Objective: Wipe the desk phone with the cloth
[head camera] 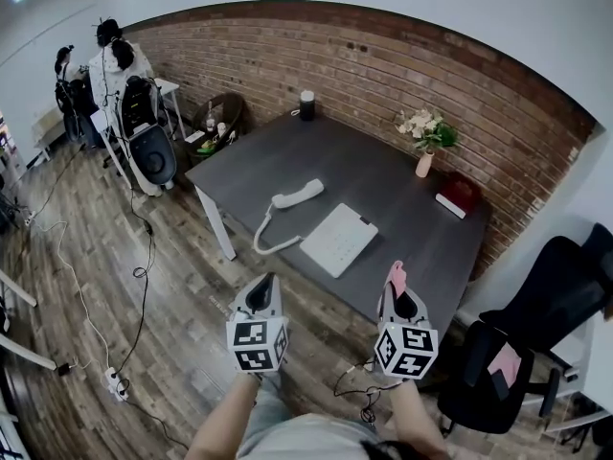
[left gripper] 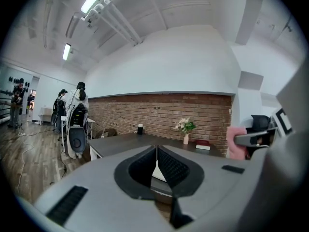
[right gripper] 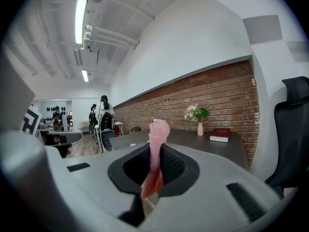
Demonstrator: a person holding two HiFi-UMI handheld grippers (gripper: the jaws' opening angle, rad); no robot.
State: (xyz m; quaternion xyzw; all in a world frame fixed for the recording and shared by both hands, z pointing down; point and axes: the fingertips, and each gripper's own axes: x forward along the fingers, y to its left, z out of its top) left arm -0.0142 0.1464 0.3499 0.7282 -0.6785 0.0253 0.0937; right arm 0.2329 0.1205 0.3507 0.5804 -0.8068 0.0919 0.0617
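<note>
Two grippers hang side by side over a brown wood floor (head camera: 192,333), just short of a flat, dark grey table (head camera: 383,180).

The left gripper (head camera: 263,290) is smooth grey with black ribbed pads. Its own view shows its jaws pressed together at the tips, and they grip nothing. A cube (head camera: 257,343) with black and white squares sits on it.

The phone (head camera: 338,239) lies on the table, ahead of both grippers and well apart from them. It is white, flat and almost square. The handset (head camera: 297,195) is off it and lies on the table to its left. A curly white cord (head camera: 268,240) joins the two. Only the head view shows the whole phone.

The right gripper (head camera: 402,300) is clenched on the cloth (head camera: 397,278). The cloth is pink, soft and thin, and it sticks up past the tips like a little flag. The left gripper view also catches the cloth at its right edge.

At the back of the table stand a black cylinder (head camera: 307,104), a pale vase (head camera: 423,164) of flowers and a red book (head camera: 458,195), in front of a rough brick wall (head camera: 383,65). A black chair (head camera: 565,276) stands on the right.

Both gripper views look level across the table and show long lights on a white ceiling.
</note>
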